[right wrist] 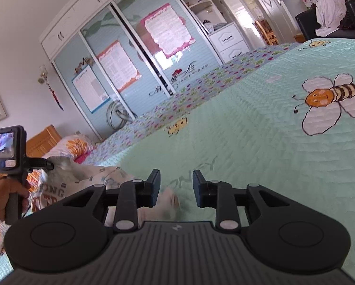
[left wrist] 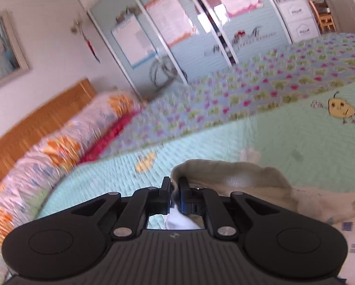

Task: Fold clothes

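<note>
A cream garment (left wrist: 253, 178) with printed letters lies on the mint quilt (left wrist: 296, 137). My left gripper (left wrist: 175, 186) is shut on a fold of its edge, and the cloth rises from the bed at the pinch. In the right wrist view the same garment (right wrist: 82, 178) lies bunched at the left. There a hand (right wrist: 1, 197) holds the left gripper's handle (right wrist: 11, 204). My right gripper (right wrist: 176, 178) stands open just above the quilt. A blurred pale piece of cloth (right wrist: 170, 201) lies under the gap, and the pads do not press on it.
A floral blanket (left wrist: 260, 80) covers the far side of the bed. Patterned bedding (left wrist: 58, 147) is rolled along the wooden headboard (left wrist: 35, 123). Beyond the bed stands a wardrobe (right wrist: 130, 59) with sliding doors. A dark chair (right wrist: 329, 21) at the far right holds white cloth.
</note>
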Available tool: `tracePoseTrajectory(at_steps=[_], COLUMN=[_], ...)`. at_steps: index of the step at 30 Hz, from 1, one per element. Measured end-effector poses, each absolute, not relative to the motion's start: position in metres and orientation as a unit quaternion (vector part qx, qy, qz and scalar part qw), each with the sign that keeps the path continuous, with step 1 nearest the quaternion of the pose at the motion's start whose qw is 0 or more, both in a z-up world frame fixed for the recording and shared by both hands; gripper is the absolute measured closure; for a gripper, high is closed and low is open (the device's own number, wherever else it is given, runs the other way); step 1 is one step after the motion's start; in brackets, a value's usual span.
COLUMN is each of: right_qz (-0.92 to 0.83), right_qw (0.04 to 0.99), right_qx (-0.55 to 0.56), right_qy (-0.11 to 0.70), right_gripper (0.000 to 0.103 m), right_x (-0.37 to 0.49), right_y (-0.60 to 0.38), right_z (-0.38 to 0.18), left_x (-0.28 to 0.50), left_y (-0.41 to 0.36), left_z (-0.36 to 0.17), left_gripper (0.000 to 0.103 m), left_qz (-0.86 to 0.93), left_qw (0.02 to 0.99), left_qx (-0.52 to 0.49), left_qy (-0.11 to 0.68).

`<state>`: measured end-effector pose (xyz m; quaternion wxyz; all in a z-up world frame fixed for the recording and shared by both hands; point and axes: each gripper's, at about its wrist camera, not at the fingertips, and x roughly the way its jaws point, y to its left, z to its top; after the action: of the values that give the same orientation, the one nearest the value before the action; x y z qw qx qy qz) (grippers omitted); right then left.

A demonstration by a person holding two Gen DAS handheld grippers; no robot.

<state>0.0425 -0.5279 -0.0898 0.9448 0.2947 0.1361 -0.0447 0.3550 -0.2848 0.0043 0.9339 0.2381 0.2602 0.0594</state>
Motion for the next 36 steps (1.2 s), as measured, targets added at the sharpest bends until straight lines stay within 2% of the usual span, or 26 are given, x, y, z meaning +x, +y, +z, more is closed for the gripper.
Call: tracePoseTrajectory(at_steps=[2,4,5,6,9,13,15,19,20,21,22,25,26,27,28,29,31,36], right_qz=[-0.017,0.01,0.038,0.07,0.105,0.095,0.083,0.076,0.075,0.074,0.075,0.087,0.092,0.098,0.104,0.11,0.116,0.123], right_qw=[0.943,0.941,0.939,0.935,0.936,0.929,0.928,0.93,0.93,0.93,0.93,0.931,0.931,0.931,0.931,0.93,0.929,0.928], right_qx=[0.295,0.294,0.293,0.291,0.252,0.248,0.254,0.258,0.257,0.257,0.255,0.251,0.25,0.25,0.247,0.243,0.233,0.223], right_qy=[0.151,0.166,0.178,0.191,0.224,0.257,0.261,0.251,0.251,0.252,0.252,0.249,0.247,0.247,0.249,0.253,0.262,0.272], right_gripper=[0.07,0.061,0.057,0.052,0.051,0.051,0.051,0.051,0.051,0.051,0.051,0.051,0.051,0.051,0.05,0.051,0.05,0.05], right_x=[0.047,0.052,0.056,0.061,0.07,0.077,0.077,0.072,0.072,0.072,0.072,0.071,0.07,0.07,0.072,0.074,0.076,0.079], right_y=[-0.523,-0.518,-0.512,-0.505,-0.479,-0.472,-0.476,-0.477,-0.476,-0.476,-0.475,-0.473,-0.472,-0.471,-0.47,-0.468,-0.463,-0.454], right_z=[-0.092,-0.094,-0.095,-0.097,-0.097,-0.105,-0.107,-0.104,-0.104,-0.104,-0.104,-0.102,-0.101,-0.1,-0.099,-0.099,-0.1,-0.101], left_x=[0.359,0.353,0.349,0.341,0.307,0.238,0.191,0.1,0.081,0.069,0.059,0.053,0.06,0.071,0.082,0.096,0.124,0.161], left_y=[-0.276,-0.266,-0.261,-0.255,-0.238,-0.223,-0.228,-0.244,-0.247,-0.25,-0.255,-0.274,-0.275,-0.273,-0.272,-0.266,-0.249,-0.211], left_z=[-0.007,-0.017,-0.02,-0.022,-0.016,-0.002,-0.001,-0.013,-0.016,-0.022,-0.031,-0.066,-0.073,-0.076,-0.078,-0.076,-0.065,-0.031], left_gripper=[0.088,0.085,0.078,0.066,0.055,0.053,0.046,0.042,0.036,0.025,0.022,0.024,0.033,0.052,0.065,0.089,0.091,0.092], left_qz=[0.047,0.036,0.036,0.042,0.043,-0.022,-0.101,-0.199,-0.215,-0.233,-0.249,-0.245,-0.241,-0.242,-0.243,-0.243,-0.241,-0.244], left_qw=[0.923,0.916,0.913,0.914,0.929,0.944,0.938,0.914,0.91,0.904,0.894,0.866,0.864,0.863,0.864,0.868,0.879,0.896], left_qx=[0.228,0.23,0.235,0.242,0.239,0.211,0.229,0.295,0.3,0.304,0.315,0.38,0.379,0.366,0.347,0.311,0.22,0.039], left_qy=[0.306,0.327,0.331,0.324,0.279,0.253,0.24,0.197,0.189,0.191,0.199,0.214,0.227,0.249,0.274,0.302,0.348,0.37])
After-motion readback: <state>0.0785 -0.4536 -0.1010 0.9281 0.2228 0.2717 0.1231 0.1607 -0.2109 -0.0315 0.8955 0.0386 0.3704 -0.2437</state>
